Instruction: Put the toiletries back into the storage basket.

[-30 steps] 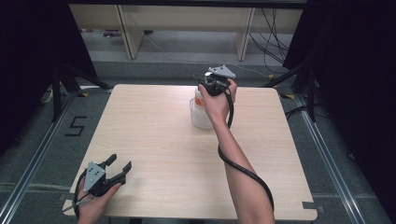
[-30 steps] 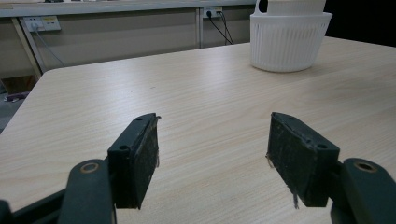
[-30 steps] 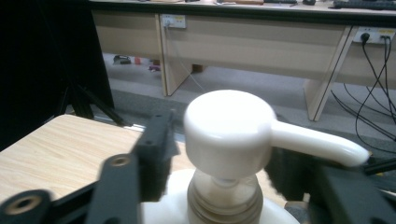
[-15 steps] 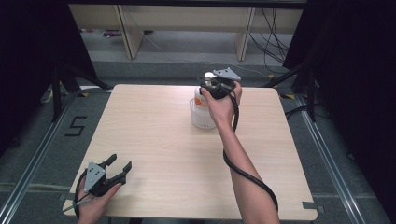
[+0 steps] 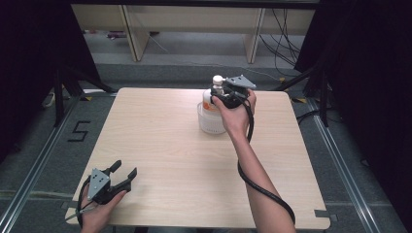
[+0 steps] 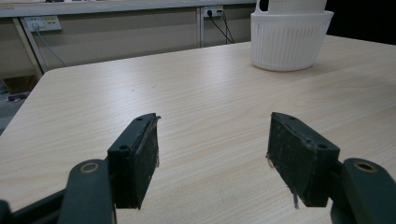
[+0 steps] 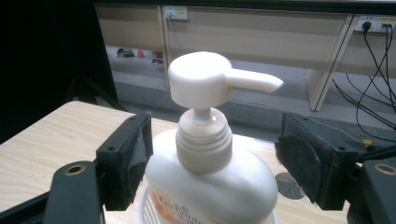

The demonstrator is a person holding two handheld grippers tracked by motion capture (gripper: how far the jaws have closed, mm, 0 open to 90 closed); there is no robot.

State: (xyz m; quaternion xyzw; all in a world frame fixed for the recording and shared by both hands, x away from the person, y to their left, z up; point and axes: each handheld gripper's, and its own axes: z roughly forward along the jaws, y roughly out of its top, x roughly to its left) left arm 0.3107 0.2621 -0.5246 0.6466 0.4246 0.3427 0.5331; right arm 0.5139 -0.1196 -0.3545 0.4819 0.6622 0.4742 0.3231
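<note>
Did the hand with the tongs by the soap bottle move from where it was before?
Yes. The right tongs slid a little toward the table's near edge and to the right, off the pump bottle in the white basket. Their jaws have just opened, freeing the bottle.

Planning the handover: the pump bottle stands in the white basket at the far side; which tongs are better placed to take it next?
The right tongs. Their jaws stand open on either side of the pump bottle in the white basket, having just opened. The left tongs rest open at the near corner of the table, well away.
</note>
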